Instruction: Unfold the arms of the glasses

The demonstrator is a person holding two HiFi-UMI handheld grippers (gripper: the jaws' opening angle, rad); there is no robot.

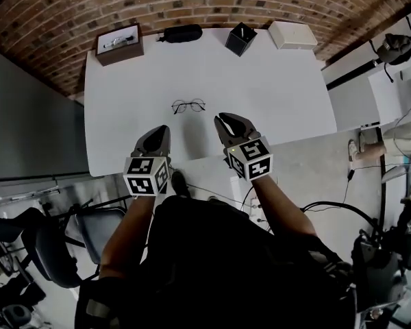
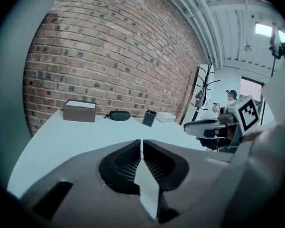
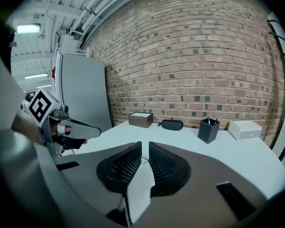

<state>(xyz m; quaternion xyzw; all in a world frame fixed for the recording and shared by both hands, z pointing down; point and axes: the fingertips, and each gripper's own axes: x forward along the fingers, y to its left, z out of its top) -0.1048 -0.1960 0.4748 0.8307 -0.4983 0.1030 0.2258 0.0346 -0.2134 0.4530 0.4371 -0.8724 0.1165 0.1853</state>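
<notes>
A pair of thin round wire glasses [image 1: 188, 105] lies on the white table [image 1: 274, 94], a little in front of both grippers. From this height I cannot tell how its arms stand. My left gripper [image 1: 162, 130] hovers over the table's near edge, below and left of the glasses, jaws shut and empty [image 2: 141, 142]. My right gripper [image 1: 222, 119] hangs below and right of them, also shut on nothing [image 3: 145, 146]. A sliver of the wire frame [image 3: 144, 159] shows just past the right jaws. Each gripper view shows the other gripper [image 2: 213, 127] [image 3: 71, 127] alongside.
Along the table's far edge by the brick wall stand a brown box [image 1: 118, 43], a black glasses case [image 1: 182, 33], a black pen holder [image 1: 240, 39] and a white box [image 1: 292, 34]. A chair [image 1: 48, 245] stands at lower left; a person [image 1: 397, 139] sits at right.
</notes>
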